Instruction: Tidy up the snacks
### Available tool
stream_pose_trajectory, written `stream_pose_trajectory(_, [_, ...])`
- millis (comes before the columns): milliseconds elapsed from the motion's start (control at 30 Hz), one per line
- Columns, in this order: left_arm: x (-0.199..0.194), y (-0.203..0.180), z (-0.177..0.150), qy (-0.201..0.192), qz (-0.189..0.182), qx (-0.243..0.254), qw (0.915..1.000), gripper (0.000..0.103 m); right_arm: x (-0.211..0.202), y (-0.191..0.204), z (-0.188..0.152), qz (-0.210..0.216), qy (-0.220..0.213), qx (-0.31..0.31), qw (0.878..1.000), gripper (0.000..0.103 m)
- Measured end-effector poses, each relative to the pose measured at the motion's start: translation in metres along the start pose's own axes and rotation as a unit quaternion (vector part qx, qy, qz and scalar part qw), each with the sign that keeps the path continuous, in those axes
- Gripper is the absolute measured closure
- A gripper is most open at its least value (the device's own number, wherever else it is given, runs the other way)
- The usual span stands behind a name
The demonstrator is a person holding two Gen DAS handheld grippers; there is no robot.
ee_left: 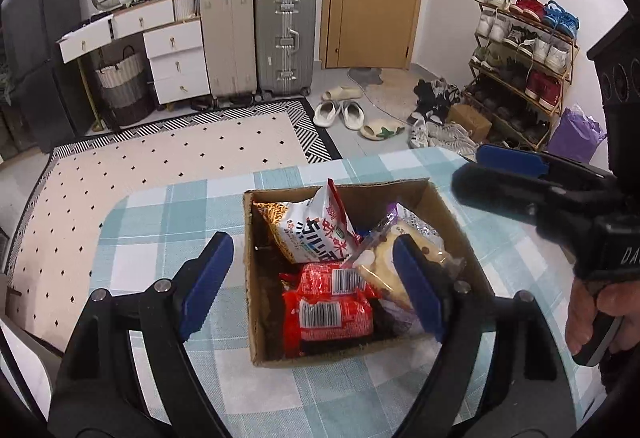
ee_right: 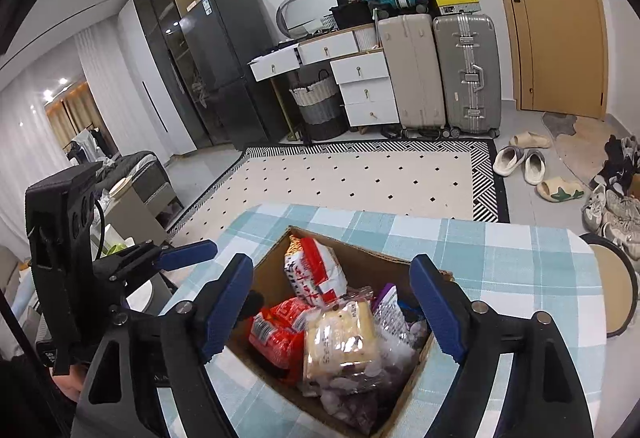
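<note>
Box (ee_left: pixel 434 214), cardboard, open-topped, on checked tablecloth (ee_left: pixel 168 222). Contents: white noodle bag (ee_left: pixel 316 230), two red packets (ee_left: pixel 332 298), clear cookie pack (ee_right: pixel 340 338), purple bag (ee_right: pixel 390 312). Left gripper (ee_left: pixel 316 278) and right gripper (ee_right: pixel 336 306): both over box, jaws wide apart, holding nothing.

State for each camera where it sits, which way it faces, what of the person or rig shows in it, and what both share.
Left wrist: sits on the left gripper, looking down over the cardboard box; the right gripper and a hand show at right.
Right wrist: sits on the right gripper, looking down into the cardboard box; the left gripper shows at left.
Shared: box of snacks, checked tablecloth, rug, suitcases, door.
</note>
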State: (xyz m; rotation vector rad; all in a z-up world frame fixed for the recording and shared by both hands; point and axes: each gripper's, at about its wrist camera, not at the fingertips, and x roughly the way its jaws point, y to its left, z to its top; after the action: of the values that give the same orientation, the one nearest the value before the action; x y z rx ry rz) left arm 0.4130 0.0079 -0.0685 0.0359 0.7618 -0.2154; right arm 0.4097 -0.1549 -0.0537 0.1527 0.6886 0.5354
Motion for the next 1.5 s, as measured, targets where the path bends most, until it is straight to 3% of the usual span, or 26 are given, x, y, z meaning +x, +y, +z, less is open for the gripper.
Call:
stream_pose_trajectory(233, [-0.054,0.001,-0.008,-0.028,0.013,-0.015,0.9994,0.022,-0.043,0.009,-0.014,-0.018,-0.026,-0.004,0.999,0.017])
stream_pose_trajectory(300, [-0.074,0.001,-0.013,-0.043,0.022,-0.019,0.9987,0.022,-0.058,0.012,-0.020,-0.021,-0.040,-0.006,0.999,0.012])
stream_pose_trajectory(433, [-0.111,-0.004,-0.023,-0.073,0.039,-0.024,0.9963,0.016,-0.088,0.024,-0.037,-0.026,-0.075,-0.027,0.996,0.008])
stream_pose_trajectory(533, [-0.140,-0.007,-0.038,-0.099,0.045,-0.027,0.9937,0.000,-0.109,0.032,-0.054,-0.026,-0.096,-0.036,0.994,0.002])
stream_pose_trajectory(633, [-0.169,-0.007,-0.057,-0.124,0.037,-0.039,0.9908,0.001,-0.127,0.038,-0.075,-0.041,-0.122,-0.044,0.991,0.001])
stream_pose_trajectory(833, [-0.202,-0.009,-0.103,-0.152,0.054,-0.041,0.9860,0.001,-0.143,0.047,-0.122,-0.053,-0.134,-0.054,0.988,0.001])
stream_pose_trajectory(967, [-0.203,-0.004,-0.141,-0.166,0.065,-0.054,0.9825,0.001,-0.151,0.045,-0.163,-0.065,-0.161,-0.047,0.984,0.001])
stream_pose_trajectory(1167, [-0.179,0.008,-0.200,-0.159,0.082,-0.066,0.9817,0.001,-0.141,0.043,-0.221,-0.089,-0.152,-0.053,0.983,0.000])
stream_pose_trajectory(1267, [-0.165,0.008,-0.226,-0.148,0.096,-0.061,0.9823,0.001,-0.136,0.041,-0.239,-0.099,-0.150,-0.062,0.982,0.000])
stream_pose_trajectory(1500, [-0.140,0.009,-0.259,-0.169,0.118,-0.053,0.9771,0.001,-0.134,0.040,-0.256,-0.104,-0.164,-0.067,0.979,0.000])
